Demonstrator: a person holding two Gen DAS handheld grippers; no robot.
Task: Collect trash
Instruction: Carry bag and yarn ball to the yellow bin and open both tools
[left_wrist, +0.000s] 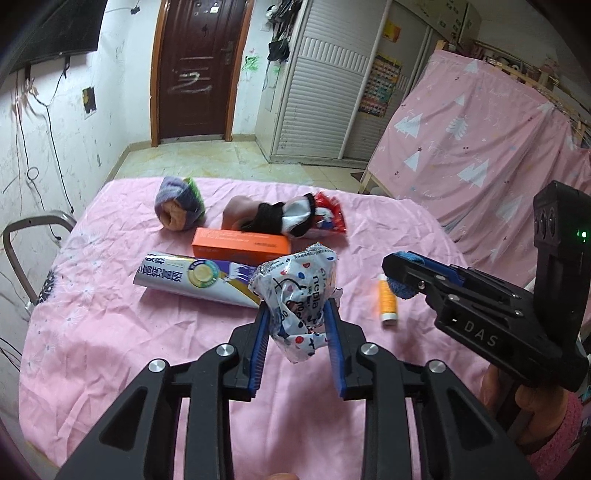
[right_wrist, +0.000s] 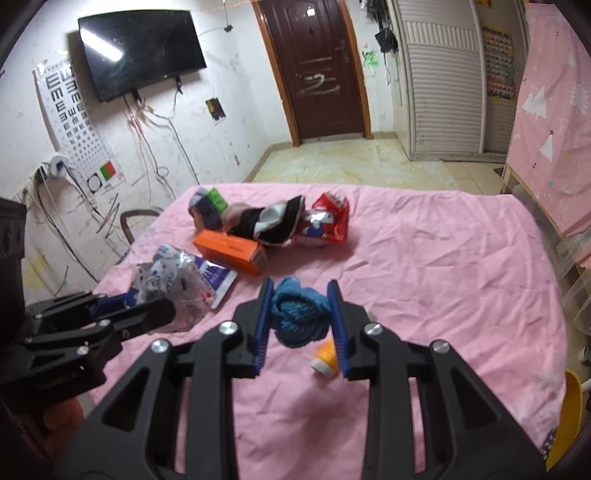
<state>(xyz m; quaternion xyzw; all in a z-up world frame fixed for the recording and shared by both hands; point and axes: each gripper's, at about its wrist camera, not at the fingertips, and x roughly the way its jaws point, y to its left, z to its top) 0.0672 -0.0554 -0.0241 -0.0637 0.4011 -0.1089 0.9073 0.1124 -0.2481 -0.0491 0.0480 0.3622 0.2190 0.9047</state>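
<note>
Pink wrinkled bedsheet (right_wrist: 424, 258) over a table, brown door (right_wrist: 314, 70) beyond; far edge near tiled floor. Left gripper (left_wrist: 297, 321) clamping crumpled printed plastic wrapper (left_wrist: 295, 291); right gripper (right_wrist: 299, 321) clamping blue yarn ball (right_wrist: 297, 317), seemingly lifted. Right half bare.

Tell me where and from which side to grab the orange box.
Grip the orange box across its narrow width at mid-length, coming from above. It lies flat, its long near side is clear, but dark clothing crowds the back edge.
</note>
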